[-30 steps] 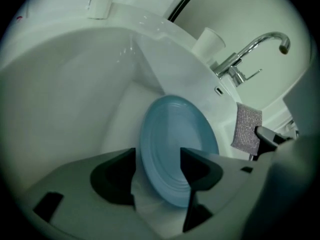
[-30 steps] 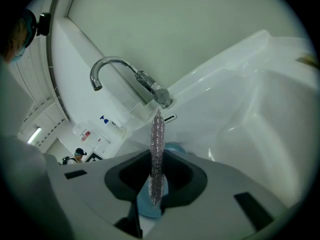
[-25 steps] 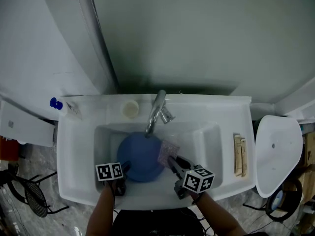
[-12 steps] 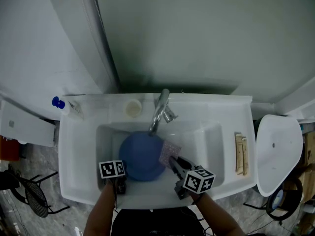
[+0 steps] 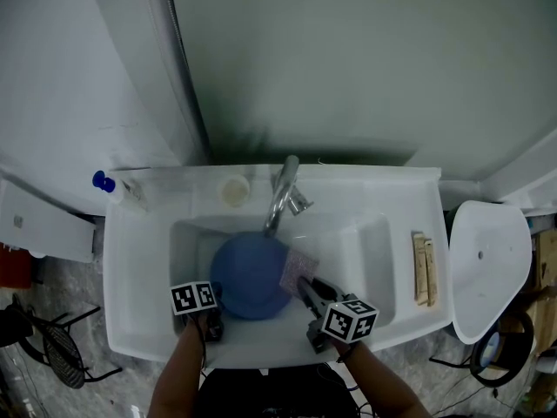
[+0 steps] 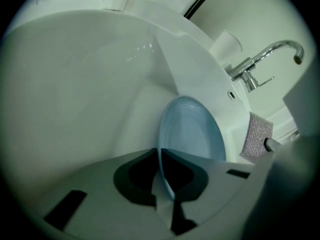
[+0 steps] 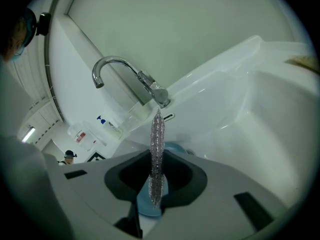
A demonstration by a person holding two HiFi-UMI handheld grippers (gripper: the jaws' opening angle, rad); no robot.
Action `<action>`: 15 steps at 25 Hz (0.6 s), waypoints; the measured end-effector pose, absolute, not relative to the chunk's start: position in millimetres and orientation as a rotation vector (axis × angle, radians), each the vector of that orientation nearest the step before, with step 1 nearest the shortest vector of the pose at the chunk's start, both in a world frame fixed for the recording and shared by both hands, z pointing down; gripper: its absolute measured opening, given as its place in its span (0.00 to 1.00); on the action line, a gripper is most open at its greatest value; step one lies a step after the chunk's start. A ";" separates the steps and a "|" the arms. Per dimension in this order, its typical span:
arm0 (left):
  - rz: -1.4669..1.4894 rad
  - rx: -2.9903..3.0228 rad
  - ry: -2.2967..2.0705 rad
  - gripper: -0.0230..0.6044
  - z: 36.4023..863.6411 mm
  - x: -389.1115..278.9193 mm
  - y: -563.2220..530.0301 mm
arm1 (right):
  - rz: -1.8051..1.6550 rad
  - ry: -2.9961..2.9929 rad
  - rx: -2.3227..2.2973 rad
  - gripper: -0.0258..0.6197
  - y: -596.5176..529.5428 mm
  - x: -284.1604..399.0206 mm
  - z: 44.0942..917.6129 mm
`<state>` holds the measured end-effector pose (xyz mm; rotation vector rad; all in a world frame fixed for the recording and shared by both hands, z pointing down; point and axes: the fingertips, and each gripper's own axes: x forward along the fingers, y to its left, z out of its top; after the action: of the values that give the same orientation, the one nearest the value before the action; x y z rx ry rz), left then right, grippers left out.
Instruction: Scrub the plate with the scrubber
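A blue plate (image 5: pixel 250 275) stands tilted in the white sink basin (image 5: pixel 178 251) below the faucet (image 5: pixel 280 200). My left gripper (image 5: pixel 214 308) is at the plate's near left edge. Its jaws have just been closing, and in the left gripper view the plate (image 6: pixel 192 129) has its rim pinched between them, so the left gripper (image 6: pixel 161 158) is shut on it. My right gripper (image 5: pixel 306 287) is shut on a flat silvery pink scrubber (image 5: pixel 298 268), held just right of the plate. In the right gripper view the scrubber (image 7: pixel 157 144) stands edge-on, with the plate (image 7: pixel 173 148) behind it.
On the sink's back ledge are a soap bottle with a blue cap (image 5: pixel 103 182) and a small cup (image 5: pixel 233 190). Wooden pieces (image 5: pixel 424 273) lie on the right ledge. A white oval lid (image 5: pixel 487 268) sits right of the sink. A wall rises behind.
Both grippers stay where they were by the plate. The head view has shifted slightly. The closing of the left jaws is too small to make out from above.
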<state>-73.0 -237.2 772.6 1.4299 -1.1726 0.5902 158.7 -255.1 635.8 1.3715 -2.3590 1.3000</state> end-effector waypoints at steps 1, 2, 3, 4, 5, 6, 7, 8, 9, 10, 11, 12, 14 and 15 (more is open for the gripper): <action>0.570 1.429 -1.167 0.09 771.1 -72.6 -237.6 | 1.297 -2.360 1.375 0.16 -255.0 158.6 634.6; 0.549 1.427 -1.164 0.09 769.7 -72.5 -237.9 | 1.292 -2.362 1.377 0.16 -254.9 158.3 633.5; 0.532 1.426 -1.162 0.08 768.3 -72.8 -237.9 | 1.288 -2.365 1.379 0.16 -254.9 157.5 632.3; 0.520 1.428 -1.159 0.08 767.0 -73.2 -237.7 | 1.282 -2.368 1.379 0.16 -254.9 156.4 631.1; 0.511 1.431 -1.155 0.08 765.4 -73.3 -237.3 | 1.276 -2.370 1.378 0.16 -254.9 154.9 629.9; 0.501 1.438 -1.147 0.08 763.2 -72.8 -236.8 | 1.268 -2.372 1.376 0.16 -254.6 153.1 628.7; 0.491 1.446 -1.136 0.08 760.5 -71.8 -236.5 | 1.254 -2.373 1.371 0.16 -254.3 151.2 627.6; 0.487 1.459 -1.124 0.08 757.3 -70.8 -236.7 | 1.232 -2.376 1.362 0.16 -254.1 148.8 626.5; 0.491 1.475 -1.116 0.08 753.9 -70.1 -237.3 | 1.202 -2.383 1.345 0.16 -254.0 145.5 625.1; 0.500 1.492 -1.111 0.08 750.4 -70.0 -238.2 | 1.167 -2.397 1.318 0.16 -253.7 140.8 623.0; 0.507 1.507 -1.109 0.08 746.7 -70.3 -239.3 | 1.131 -2.418 1.285 0.16 -253.3 135.1 620.2; 0.508 1.518 -1.108 0.08 742.9 -70.7 -240.4 | 1.095 -2.439 1.250 0.16 -252.8 129.0 617.0; 0.492 1.530 -1.107 0.08 734.6 -71.2 -242.2 | 1.012 -2.465 1.183 0.16 -251.6 117.2 611.6; 0.475 1.533 -1.106 0.08 730.3 -71.3 -242.9 | 0.958 -2.466 1.149 0.16 -251.0 111.7 609.9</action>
<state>-71.3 -242.9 730.3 1.5328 -1.1058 0.4753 111.7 -251.0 609.9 1.1495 -2.4655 0.9581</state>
